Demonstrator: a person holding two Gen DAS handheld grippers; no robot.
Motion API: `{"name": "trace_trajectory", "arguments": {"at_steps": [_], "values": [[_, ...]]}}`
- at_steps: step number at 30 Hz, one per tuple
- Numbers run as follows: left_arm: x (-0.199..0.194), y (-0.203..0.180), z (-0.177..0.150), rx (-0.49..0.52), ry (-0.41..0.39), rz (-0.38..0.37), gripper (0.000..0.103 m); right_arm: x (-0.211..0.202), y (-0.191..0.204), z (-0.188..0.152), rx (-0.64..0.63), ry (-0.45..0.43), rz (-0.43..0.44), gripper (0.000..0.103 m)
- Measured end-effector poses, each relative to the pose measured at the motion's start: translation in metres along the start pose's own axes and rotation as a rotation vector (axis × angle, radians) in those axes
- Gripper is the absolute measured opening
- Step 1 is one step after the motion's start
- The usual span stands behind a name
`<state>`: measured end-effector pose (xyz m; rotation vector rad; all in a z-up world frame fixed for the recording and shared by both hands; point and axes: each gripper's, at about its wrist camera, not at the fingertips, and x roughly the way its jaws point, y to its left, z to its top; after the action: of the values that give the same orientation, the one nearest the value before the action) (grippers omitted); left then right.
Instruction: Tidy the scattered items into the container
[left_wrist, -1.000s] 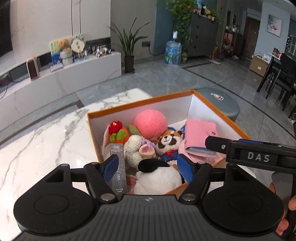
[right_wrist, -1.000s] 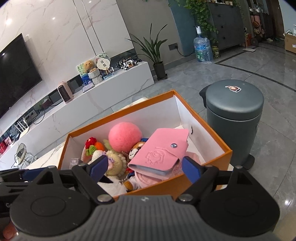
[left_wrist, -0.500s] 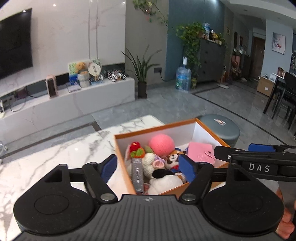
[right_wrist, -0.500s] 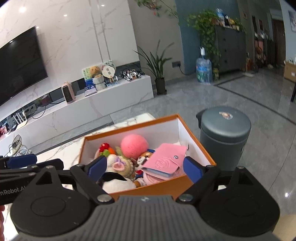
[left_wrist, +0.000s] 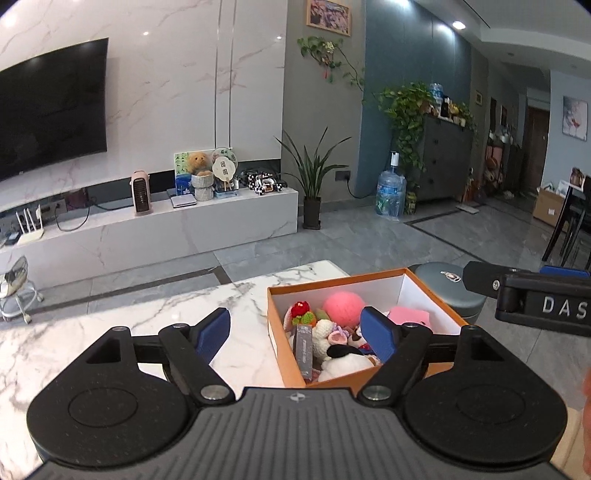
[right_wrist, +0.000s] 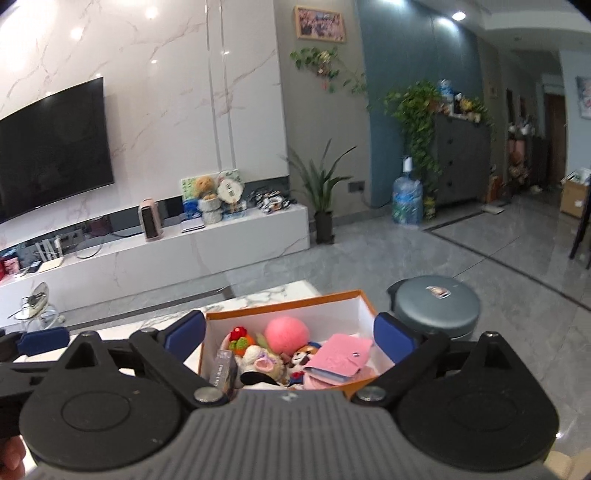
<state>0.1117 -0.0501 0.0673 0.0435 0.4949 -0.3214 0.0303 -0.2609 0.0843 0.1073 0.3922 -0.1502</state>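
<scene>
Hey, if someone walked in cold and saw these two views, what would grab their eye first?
Probably the orange box on the marble table, packed with soft toys: a pink ball at the back and a pink card wallet on the right. Next, the left gripper and right gripper in front of it, jaws opening with nothing between them. Behind, a big dark TV hangs on the white wall.

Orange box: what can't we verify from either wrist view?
- Orange box near wall: both views, hidden behind each hand-held gripper's body.
- Box floor: buried under toys and pink wallet.
- Grey carton label: too small.
- Table near side: left view, covered by gripper body.
</scene>
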Motion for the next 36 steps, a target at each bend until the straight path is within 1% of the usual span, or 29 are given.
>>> {"name": "trace_trajectory", "arguments": {"at_steps": [3,6,10,12,15,19,25,36], "values": [[-0.006,0.002,-0.008,-0.018,0.008,-0.007,0.092,-0.011,0.005,-0.007,-0.017,0.009,-0.021,0.099],[-0.010,0.002,-0.021,-0.009,0.016,0.015,0.092,-0.018,0.007,-0.018,0.006,0.043,-0.027,0.099],[-0.007,0.006,-0.044,-0.016,0.068,0.021,0.092,-0.019,0.009,-0.039,0.014,0.102,-0.020,0.099],[-0.005,0.006,-0.056,-0.005,0.094,0.023,0.092,-0.018,0.011,-0.052,0.010,0.139,-0.017,0.099],[-0.006,0.004,-0.072,0.013,0.120,0.024,0.092,-0.018,0.016,-0.070,-0.012,0.172,-0.020,0.099],[-0.007,0.002,-0.085,0.008,0.148,0.012,0.092,-0.020,0.014,-0.089,-0.008,0.189,-0.046,0.099],[-0.009,-0.006,-0.095,0.030,0.164,0.016,0.090,-0.022,0.008,-0.103,0.010,0.200,-0.076,0.099],[-0.009,-0.012,-0.102,0.038,0.172,0.002,0.090,-0.021,0.005,-0.109,0.013,0.196,-0.077,0.099]]}}
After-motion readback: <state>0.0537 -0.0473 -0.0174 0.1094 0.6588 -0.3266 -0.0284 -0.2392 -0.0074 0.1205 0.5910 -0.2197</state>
